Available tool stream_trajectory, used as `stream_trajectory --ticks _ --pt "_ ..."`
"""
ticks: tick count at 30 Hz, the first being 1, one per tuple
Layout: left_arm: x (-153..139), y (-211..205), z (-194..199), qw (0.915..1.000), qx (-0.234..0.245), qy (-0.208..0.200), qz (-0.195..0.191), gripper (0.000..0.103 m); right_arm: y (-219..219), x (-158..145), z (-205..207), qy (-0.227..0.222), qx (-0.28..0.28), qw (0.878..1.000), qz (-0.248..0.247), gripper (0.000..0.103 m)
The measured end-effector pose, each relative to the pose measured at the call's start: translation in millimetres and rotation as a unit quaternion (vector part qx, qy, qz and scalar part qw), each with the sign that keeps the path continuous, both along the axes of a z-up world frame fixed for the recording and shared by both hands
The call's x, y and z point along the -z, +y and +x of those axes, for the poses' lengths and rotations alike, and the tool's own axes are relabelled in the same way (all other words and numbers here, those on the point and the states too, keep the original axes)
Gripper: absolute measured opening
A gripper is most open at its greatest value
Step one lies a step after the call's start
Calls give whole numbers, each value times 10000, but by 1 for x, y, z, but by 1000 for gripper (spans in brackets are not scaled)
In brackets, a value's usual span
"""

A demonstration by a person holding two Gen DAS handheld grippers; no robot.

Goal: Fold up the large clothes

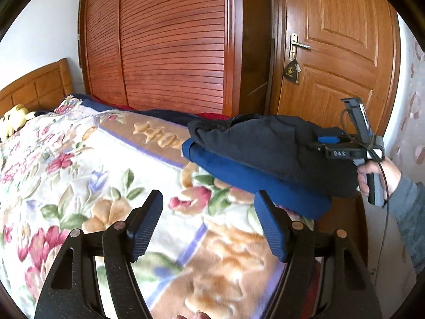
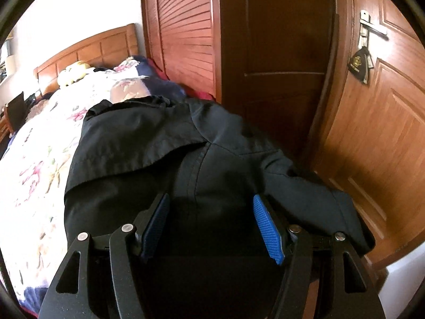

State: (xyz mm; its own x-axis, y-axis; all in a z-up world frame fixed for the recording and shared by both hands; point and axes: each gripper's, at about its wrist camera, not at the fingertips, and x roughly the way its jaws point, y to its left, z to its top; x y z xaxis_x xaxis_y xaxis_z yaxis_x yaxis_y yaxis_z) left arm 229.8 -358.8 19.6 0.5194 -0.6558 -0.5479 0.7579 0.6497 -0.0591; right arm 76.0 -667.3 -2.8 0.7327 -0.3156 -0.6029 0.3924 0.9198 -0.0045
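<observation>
A dark navy jacket [image 1: 265,146] lies folded in a thick bundle at the right corner of the bed, its bright blue lining [image 1: 252,180] showing along the lower edge. My left gripper [image 1: 208,196] hovers open over the floral blanket [image 1: 79,172] to the bundle's left, with nothing between its fingers. In the right wrist view the same jacket [image 2: 146,138] fills the middle, a seam running up its back. My right gripper [image 2: 210,198] stands open just above it, and the blue pads [image 2: 268,228] are off the cloth. A person's hand [image 1: 377,172] holds that gripper's handle at the bundle's right end.
A louvred wooden wardrobe [image 1: 172,40] and a wooden door [image 1: 340,53] with a handle stand close behind the bed. The headboard [image 1: 34,87] and a yellow plush toy [image 1: 13,122] are at the far left. The bed's edge drops off right of the jacket.
</observation>
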Motion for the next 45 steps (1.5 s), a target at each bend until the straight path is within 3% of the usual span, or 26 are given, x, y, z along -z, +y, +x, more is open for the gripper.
stream_trajectory --ticks 4,12,15,18,24,32,40,45 --pt "1 32 -17 10000 -93 27 -5 72 36 -21 -16 -86 329 9980 -539 67" --pt "7 115 -56 9958 -914 -38 74 72 160 -36 -31 -435 -702 9946 -633 67" --pt "16 147 -66 9919 -1262 112 126 72 212 -32 -29 -521 -1202 9904 -431 74" --pt "25 179 -79 9859 -1644 173 242 72 259 -28 -28 -579 -1593 9849 -346 81" --pt "38 244 -100 9666 -2515 374 339 72 340 -19 -24 -678 -2265 9715 -184 83" --pt "40 317 -127 9420 -3324 457 90 72 427 -2 -25 -666 -3199 9451 -61 83" --pt "28 360 -157 9212 -3887 133 59 72 459 5 -29 -873 -3589 9292 136 83" --pt "21 375 -177 9115 -4112 -122 61 72 459 9 -35 -1108 -3566 9276 95 83"
